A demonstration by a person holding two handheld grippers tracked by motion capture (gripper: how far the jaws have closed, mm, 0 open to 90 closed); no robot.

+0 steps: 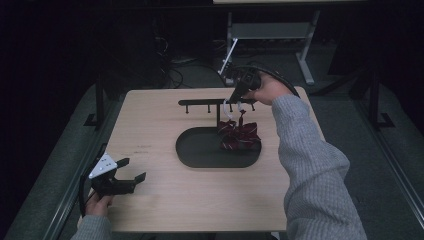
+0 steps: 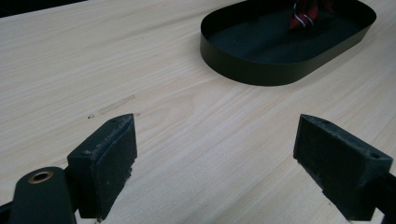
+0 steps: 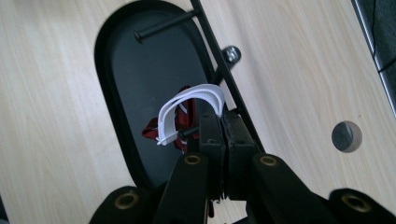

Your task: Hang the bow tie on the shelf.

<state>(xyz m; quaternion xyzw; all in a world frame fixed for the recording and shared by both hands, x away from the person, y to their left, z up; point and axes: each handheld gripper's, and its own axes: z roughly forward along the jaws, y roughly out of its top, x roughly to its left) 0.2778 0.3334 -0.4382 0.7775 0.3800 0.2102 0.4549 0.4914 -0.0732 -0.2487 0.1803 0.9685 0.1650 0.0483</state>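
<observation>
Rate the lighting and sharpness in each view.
High view: dim, surroundings nearly black, table evenly lit. Left gripper view: bright, wood grain sharp, near fingers slightly soft. Right gripper view: bright, white loop crisp, close fingers dark and blurred.

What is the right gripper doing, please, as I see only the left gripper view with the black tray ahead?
Observer: The right gripper has its fingers shut on a white loop.
Operator: What is that loop attached to?
Observer: A red striped cloth, which reaches down into the right end of the tray.
Operator: Is anything beyond the tray?
Observer: A black rack with pegs stands there, right by the right gripper.
</observation>
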